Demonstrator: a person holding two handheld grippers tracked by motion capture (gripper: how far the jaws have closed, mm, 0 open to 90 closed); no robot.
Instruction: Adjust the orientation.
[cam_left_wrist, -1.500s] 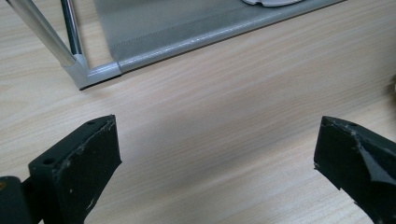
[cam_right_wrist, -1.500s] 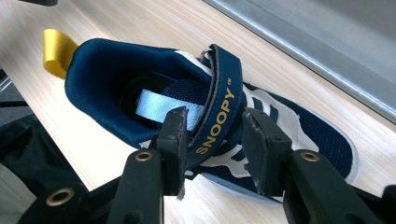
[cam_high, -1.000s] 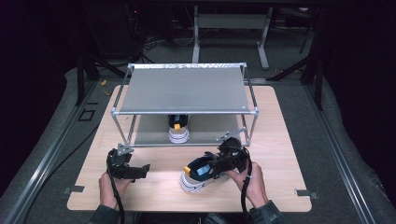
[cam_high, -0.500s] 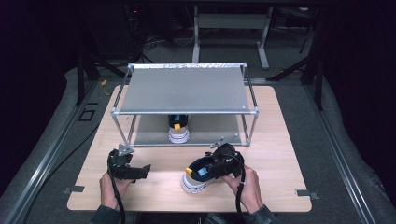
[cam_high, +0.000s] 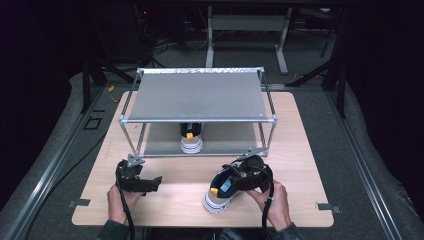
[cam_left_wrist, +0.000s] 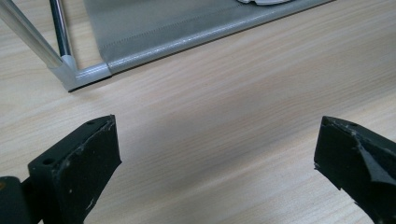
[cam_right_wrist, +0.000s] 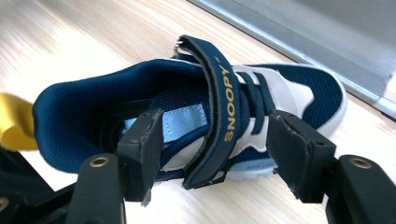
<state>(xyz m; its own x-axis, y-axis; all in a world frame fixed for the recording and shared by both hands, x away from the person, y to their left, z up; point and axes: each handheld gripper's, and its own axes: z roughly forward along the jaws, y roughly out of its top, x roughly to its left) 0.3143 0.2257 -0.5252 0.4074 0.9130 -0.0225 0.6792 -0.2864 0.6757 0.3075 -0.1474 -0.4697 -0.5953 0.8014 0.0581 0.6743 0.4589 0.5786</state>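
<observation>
A navy and white child's shoe (cam_right_wrist: 289, 88) with a SNOOPY strap and a yellow heel tab stands on the wooden table (cam_high: 170, 197) near the front edge, also seen from above as the front shoe (cam_high: 220, 194). My right gripper (cam_right_wrist: 215, 119) straddles its side: one jaw is inside the opening and the other outside, with the strap between them. The jaws have just been opening and the pads look clear of the shoe. From above, the right gripper (cam_high: 235, 179) sits at that shoe. My left gripper (cam_left_wrist: 218, 126) is open over bare wood, at the front left (cam_high: 149, 183).
A metal-framed rack (cam_high: 200, 95) with grey fabric shelves stands at mid-table. A second matching shoe (cam_high: 191, 140) sits on its lower shelf. The rack's front-left foot (cam_left_wrist: 81, 74) lies just ahead of the left gripper. The floor around the table is dark, with cables.
The right hand and gripper have shifted a little to the right and toward the table front at the shoe, and the jaws have spread. The left gripper has stayed put.
</observation>
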